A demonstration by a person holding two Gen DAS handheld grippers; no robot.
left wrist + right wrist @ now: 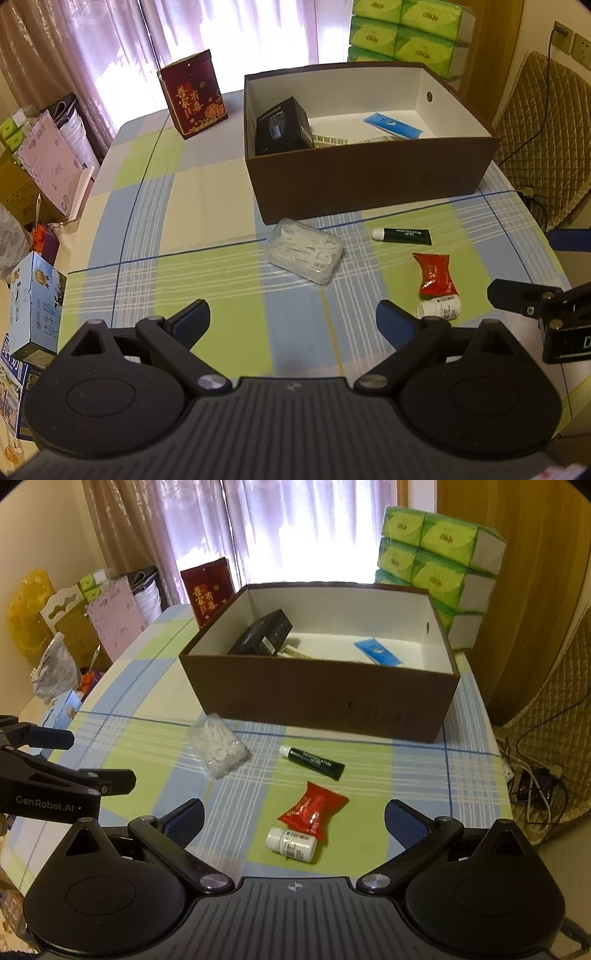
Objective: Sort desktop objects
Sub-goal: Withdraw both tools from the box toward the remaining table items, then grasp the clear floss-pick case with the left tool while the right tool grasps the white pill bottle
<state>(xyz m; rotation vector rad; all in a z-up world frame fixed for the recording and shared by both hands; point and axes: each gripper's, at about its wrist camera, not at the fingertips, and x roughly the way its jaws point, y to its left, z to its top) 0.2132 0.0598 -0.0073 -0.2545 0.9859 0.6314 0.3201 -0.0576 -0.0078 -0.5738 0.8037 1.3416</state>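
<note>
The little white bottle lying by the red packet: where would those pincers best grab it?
Probably across its round body, coming from above. The white bottle lies on its side, cap pointing left in the right wrist view, with the red packet touching its far side. The open right gripper could close on the label section, fingers front and back.

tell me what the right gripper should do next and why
Probably lower the open right gripper onto the white pill bottle: it lies on its side between the fingers, nearest of the loose items, while the brown box waits behind it.
</note>
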